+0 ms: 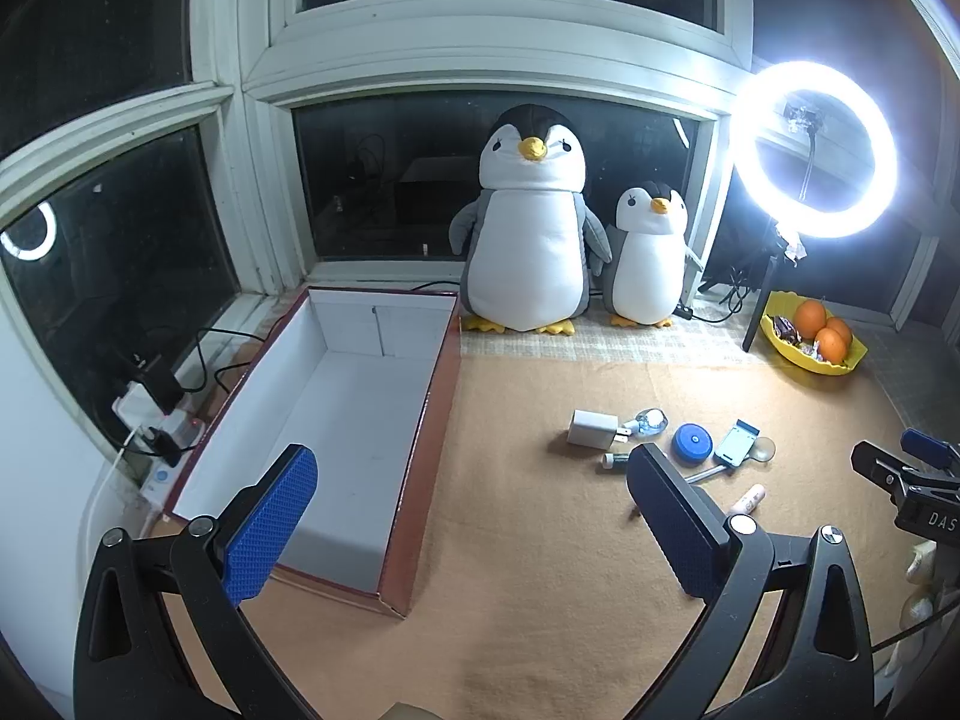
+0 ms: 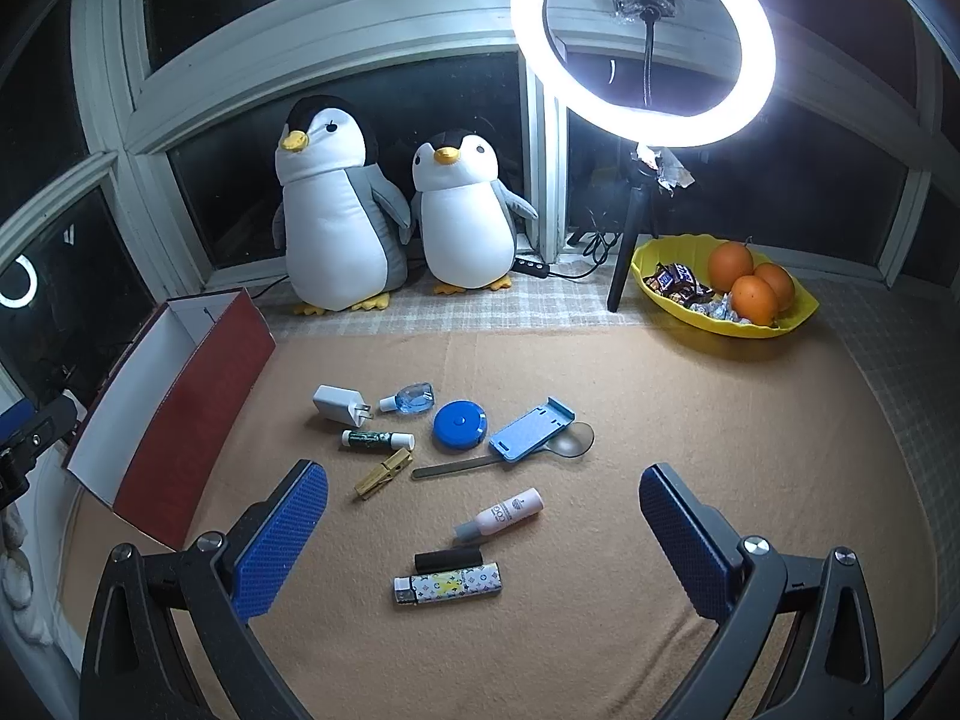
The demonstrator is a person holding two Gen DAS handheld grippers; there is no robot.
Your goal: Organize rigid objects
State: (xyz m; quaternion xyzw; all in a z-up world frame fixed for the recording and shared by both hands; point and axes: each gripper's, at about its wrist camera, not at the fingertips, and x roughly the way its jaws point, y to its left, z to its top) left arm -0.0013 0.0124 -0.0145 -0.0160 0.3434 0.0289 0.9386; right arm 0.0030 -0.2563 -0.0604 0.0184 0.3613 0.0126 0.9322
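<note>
Nothing picked yet, and the box (image 1: 336, 408) is empty. Best first grab for the right gripper (image 2: 483, 534), I'd say: the lighter (image 2: 447, 583), the item farthest from the box's red wall. Approach straight down and close across its narrow width so the pads don't snag the black cylinder (image 2: 449, 558) touching its far side. Grip mid-body, lift clear before swinging toward the box.

Right fingers (image 2: 279, 546) are spread wide, holding nothing; the lighter lies between them in view, nearer the left pad, not touching. The pink tube (image 2: 501, 513) sits just beyond.

Left gripper (image 1: 474, 525) is also wide open and empty, hovering at the box's near right corner. The rest of the clutter, charger (image 2: 337, 403) to blue tape measure (image 2: 461, 425), lies right of the box, well apart from both grippers.
</note>
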